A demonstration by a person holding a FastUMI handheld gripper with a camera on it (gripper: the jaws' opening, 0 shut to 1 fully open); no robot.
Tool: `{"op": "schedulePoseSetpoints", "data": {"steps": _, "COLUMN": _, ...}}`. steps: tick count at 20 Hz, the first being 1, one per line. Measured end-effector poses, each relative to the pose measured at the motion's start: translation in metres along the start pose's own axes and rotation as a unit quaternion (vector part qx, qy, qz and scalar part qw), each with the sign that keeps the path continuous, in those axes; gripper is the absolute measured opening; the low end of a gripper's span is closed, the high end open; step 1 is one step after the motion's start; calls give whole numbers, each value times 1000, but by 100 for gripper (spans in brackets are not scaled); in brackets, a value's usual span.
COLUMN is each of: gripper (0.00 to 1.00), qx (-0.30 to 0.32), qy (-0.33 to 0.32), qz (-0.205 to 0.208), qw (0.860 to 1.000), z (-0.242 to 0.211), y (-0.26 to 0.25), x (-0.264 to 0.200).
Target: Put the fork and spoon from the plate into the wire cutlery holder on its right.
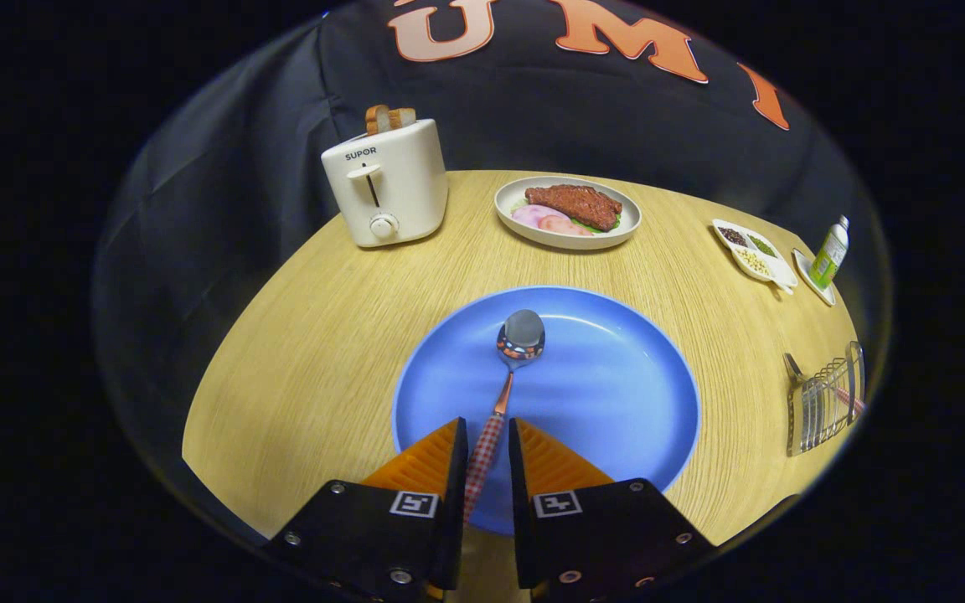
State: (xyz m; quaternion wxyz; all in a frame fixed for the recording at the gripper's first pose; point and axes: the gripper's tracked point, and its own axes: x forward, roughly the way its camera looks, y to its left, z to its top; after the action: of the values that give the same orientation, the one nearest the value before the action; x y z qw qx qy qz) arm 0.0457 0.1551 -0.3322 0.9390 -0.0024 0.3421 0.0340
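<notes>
A spoon [519, 337] with a red-checked handle lies on the blue plate [616, 394], its bowl pointing away from me. Its handle runs back between the fingers of my gripper [487, 431], which hovers over the plate's near rim. The fingers stand close on either side of the handle, and a thin gap shows beside it. The wire cutlery holder [822, 406] stands on the table to the right of the plate. A reddish handle [851, 399] pokes out of it.
A white toaster [386, 184] with bread stands at the far left of the round wooden table [307, 368]. A plate of steak [568, 212] sits beyond the blue plate. A small dish of seasonings [752, 249] and a green bottle [829, 253] are at the far right.
</notes>
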Motion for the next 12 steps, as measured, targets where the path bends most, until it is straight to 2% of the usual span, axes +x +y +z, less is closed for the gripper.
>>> {"op": "schedulePoseSetpoints", "data": {"steps": 4, "gripper": 17, "qx": 6, "qy": 0, "qz": -14, "qw": 1000, "z": -4, "y": -12, "x": 4}}
{"op": "schedulePoseSetpoints", "data": {"steps": 6, "gripper": 15, "qx": 5, "qy": 4, "qz": -16, "qw": 1000, "z": -8, "y": -16, "x": 10}}
{"op": "schedulePoseSetpoints", "data": {"steps": 9, "gripper": 15, "qx": 6, "qy": -4, "qz": -12, "qw": 1000, "z": -7, "y": -19, "x": 11}}
{"op": "schedulePoseSetpoints", "data": {"steps": 12, "gripper": 8, "qx": 19, "qy": 3, "qz": 3, "qw": 1000, "z": -7, "y": -20, "x": 10}}
